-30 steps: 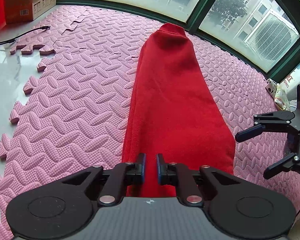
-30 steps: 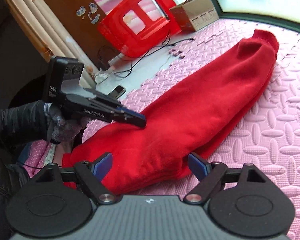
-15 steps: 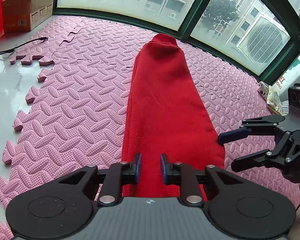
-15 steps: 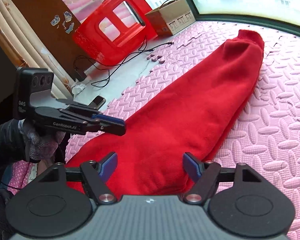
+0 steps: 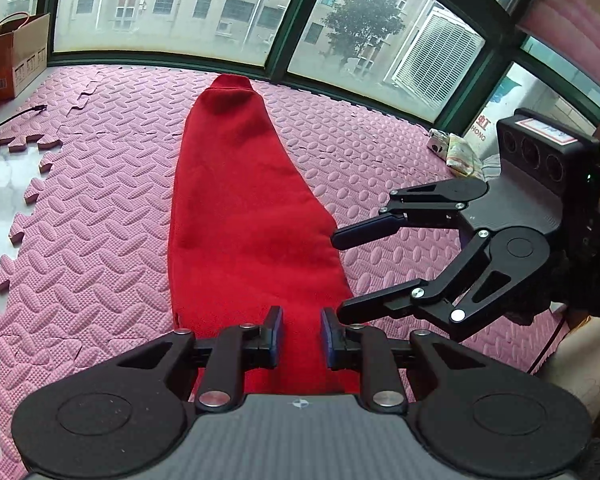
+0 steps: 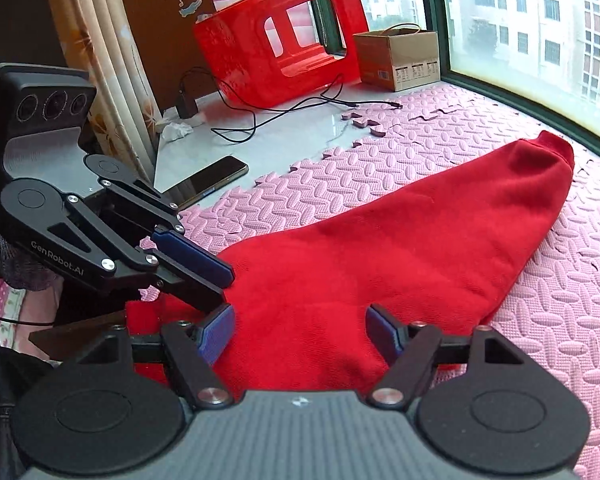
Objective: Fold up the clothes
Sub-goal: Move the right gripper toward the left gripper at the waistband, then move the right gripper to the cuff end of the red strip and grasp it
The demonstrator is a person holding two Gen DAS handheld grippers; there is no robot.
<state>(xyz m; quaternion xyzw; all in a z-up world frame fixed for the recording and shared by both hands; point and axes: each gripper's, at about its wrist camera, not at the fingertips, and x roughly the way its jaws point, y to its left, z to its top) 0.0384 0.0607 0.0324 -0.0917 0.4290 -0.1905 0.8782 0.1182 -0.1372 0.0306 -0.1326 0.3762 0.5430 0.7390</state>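
Your left gripper (image 5: 300, 338) and right gripper (image 6: 300, 330), both spread and holding nothing, hover at the near end of the red garment (image 5: 236, 208), a long narrow strip running to the foam mat's (image 5: 84, 216) window edge. Pinch only the top layer and the layers could slide apart.

Near end of red garment (image 5: 240, 216) hidden under left gripper (image 5: 300, 334) body. Cardboard box (image 5: 8, 60) cut by frame edge. Print on packets (image 5: 458, 152) by window too small to read.
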